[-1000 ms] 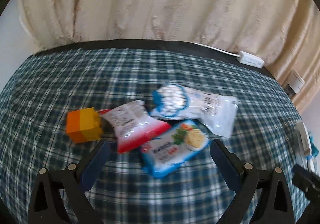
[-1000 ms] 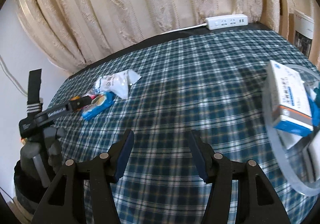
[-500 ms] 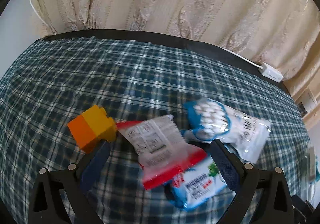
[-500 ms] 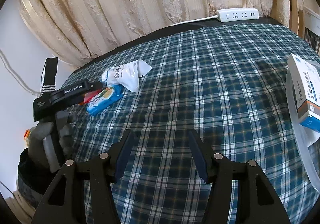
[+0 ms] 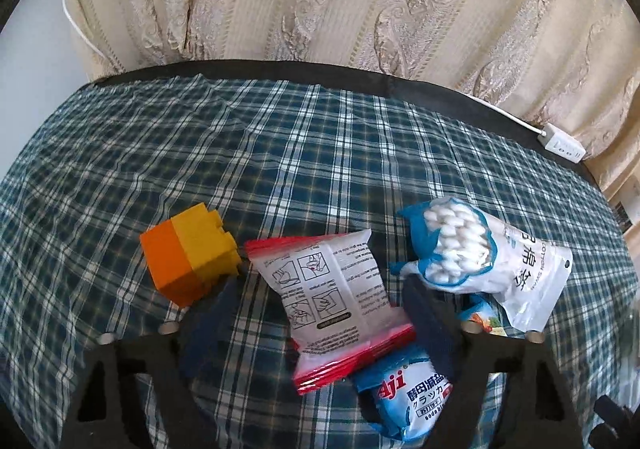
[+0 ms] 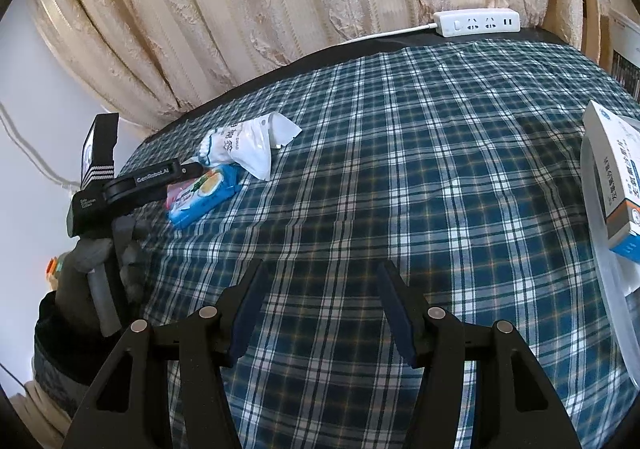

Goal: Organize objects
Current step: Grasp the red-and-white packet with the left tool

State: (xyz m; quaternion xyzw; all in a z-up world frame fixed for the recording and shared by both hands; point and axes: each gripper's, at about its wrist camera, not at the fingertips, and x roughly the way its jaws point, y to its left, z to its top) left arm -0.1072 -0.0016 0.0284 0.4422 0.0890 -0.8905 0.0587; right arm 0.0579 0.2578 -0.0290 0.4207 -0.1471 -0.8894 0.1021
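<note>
I am at the picking-up step: my left claw (image 5: pixel 320 313) straddles the red-edged sachet (image 5: pixel 332 301) and its jaws are closing on it, the sachet between them, though the pads do not look pressed onto it yet, so I hold nothing there. The sachet is a flat, crinkly foil pouch, white with printed instruction drawings, lying on the checked cloth of the surface (image 5: pixel 280 153) with its lower end overlapping the blue cracker packet (image 5: pixel 404 397), a glossy, slippery wrapper. Just to its left sits the orange-and-yellow block (image 5: pixel 192 253), hard-edged and studded; to its right lies the cotton-swab bag (image 5: pixel 480 261), soft clear plastic packed with white tips. The cloth is soft and slightly rumpled, so I judge a thin pouch may slide or buckle rather than lift cleanly. My right claw (image 6: pixel 320 313) hangs half open and empty over bare cloth, well apart from the pile. At the right edge stands a clear plastic bin (image 6: pixel 600 249) with a white-and-blue box (image 6: pixel 616 177) leaning in it, which looks like where things go. Next, I think, I must finish the squeeze across the sachet's width, lift it clear of the cracker packet without dragging that along, and carry it toward the bin.
</note>
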